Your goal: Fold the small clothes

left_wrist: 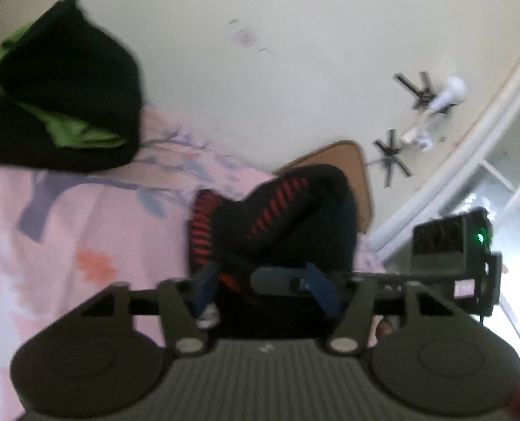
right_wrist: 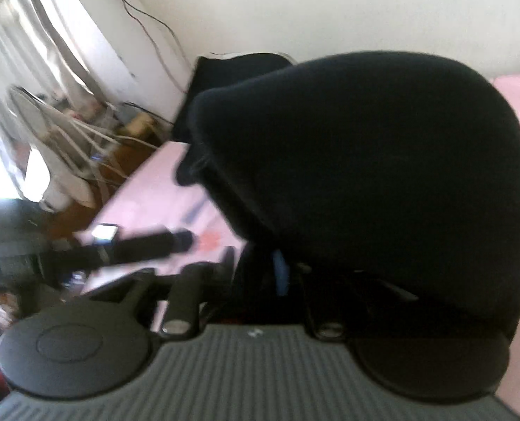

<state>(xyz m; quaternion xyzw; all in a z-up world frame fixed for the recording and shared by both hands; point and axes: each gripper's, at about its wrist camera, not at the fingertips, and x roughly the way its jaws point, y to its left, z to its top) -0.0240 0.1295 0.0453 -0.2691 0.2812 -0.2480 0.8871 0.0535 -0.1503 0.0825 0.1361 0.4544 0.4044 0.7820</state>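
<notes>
Surface: bed (left_wrist: 67, 217) under a pink floral sheet; no table in view.
Finished stock: black garment with green lining (left_wrist: 63, 98), roughly folded, set on the far left part of the sheet, well apart from both tools.
Item in hand: black garment with red stripes (left_wrist: 277, 210), bunched and lifted off the sheet, hanging right in front of the left gripper (left_wrist: 263, 291).
Left jaws: parted, blue pads at either side of the striped cloth; pressing on it or not, cannot tell through the blur.
Right gripper (right_wrist: 284, 277): one blue pad visible, the rest buried under a mound of black cloth (right_wrist: 382, 175); jaws' state cannot tell.
Progress, judged: one piece apparently done, this piece not yet flattened or folded.
Remaining, judged: lay out, fold, place beside the finished piece.
</notes>
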